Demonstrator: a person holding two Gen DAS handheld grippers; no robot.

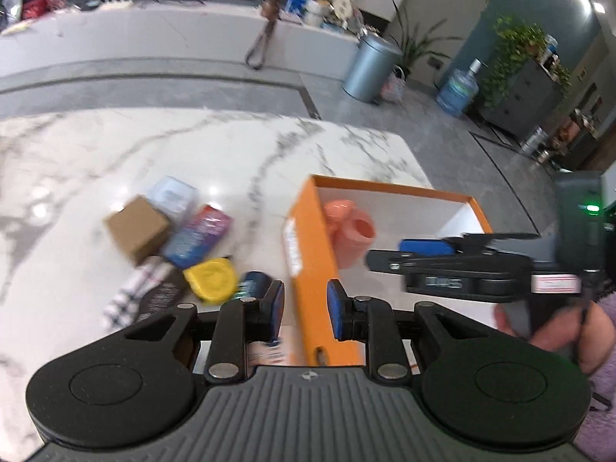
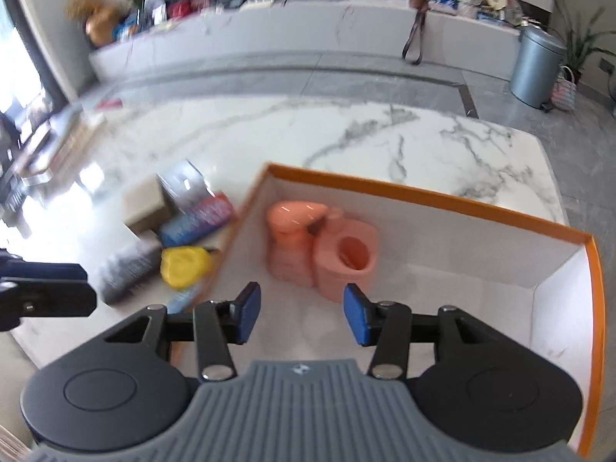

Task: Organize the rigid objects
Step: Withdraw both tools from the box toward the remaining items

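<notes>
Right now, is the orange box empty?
No. The orange box holds two pink containers, seen from both wrists.

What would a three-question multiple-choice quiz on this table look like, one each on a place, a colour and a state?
1. Where are the two pink items?
A. inside the orange box
B. on the floor
C. on the brown carton

2. What colour is the tape measure?
A. green
B. yellow
C. red

3. How does the right gripper stand?
A. shut on a cup
B. shut on the box wall
C. open and holding nothing

Answers:
1 A: the pink items stand on the white floor inside the orange box.
2 B: the tape measure beside the box is yellow.
3 C: the right gripper shows a wide gap between its blue pads, with nothing in it.
</notes>
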